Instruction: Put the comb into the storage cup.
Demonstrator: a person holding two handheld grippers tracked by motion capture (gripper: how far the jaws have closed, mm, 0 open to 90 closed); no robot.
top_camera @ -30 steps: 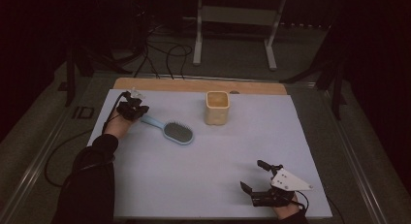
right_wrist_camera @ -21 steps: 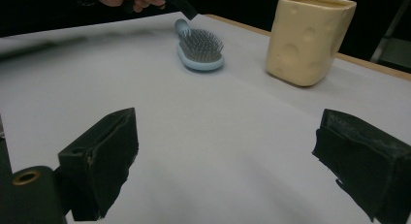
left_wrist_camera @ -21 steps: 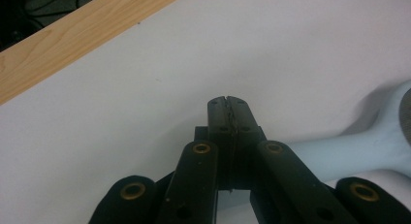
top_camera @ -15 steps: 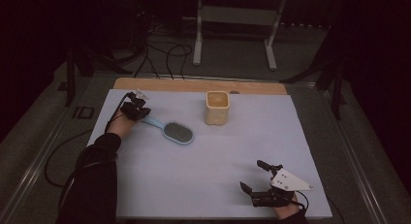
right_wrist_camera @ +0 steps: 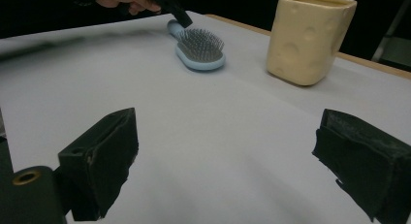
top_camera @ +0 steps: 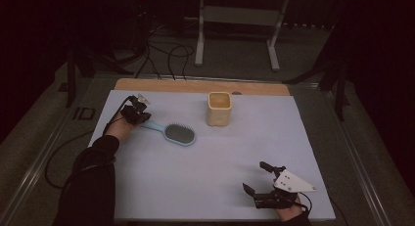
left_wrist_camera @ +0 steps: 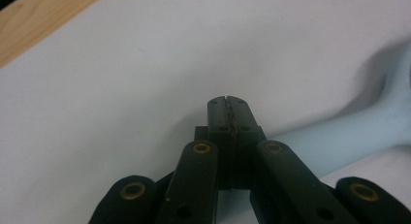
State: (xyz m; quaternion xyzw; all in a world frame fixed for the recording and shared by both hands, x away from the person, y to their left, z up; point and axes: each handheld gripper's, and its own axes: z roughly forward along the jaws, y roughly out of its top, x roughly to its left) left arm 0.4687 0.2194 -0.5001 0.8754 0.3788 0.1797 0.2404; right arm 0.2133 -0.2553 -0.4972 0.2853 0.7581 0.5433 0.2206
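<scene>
A light blue hairbrush (top_camera: 179, 133) lies bristles up on the white table cover, its handle pointing to the left. My left gripper (top_camera: 135, 114) rests at the handle's end with its jaws shut. In the left gripper view the left gripper (left_wrist_camera: 228, 105) has its two jaws pressed flat together with nothing between them, and the brush handle (left_wrist_camera: 334, 141) runs off to the right behind them. My right gripper (top_camera: 255, 176) sits near the front edge, open and empty. In the right gripper view the right gripper (right_wrist_camera: 242, 166) faces the brush (right_wrist_camera: 199, 49) across bare cover.
A cream, cheese-patterned cup (top_camera: 219, 108) stands upright to the right of the brush, also seen as the cup (right_wrist_camera: 308, 37) at the far right. A wooden strip (top_camera: 200, 85) borders the table's far edge. Cables and a metal stand lie on the floor beyond.
</scene>
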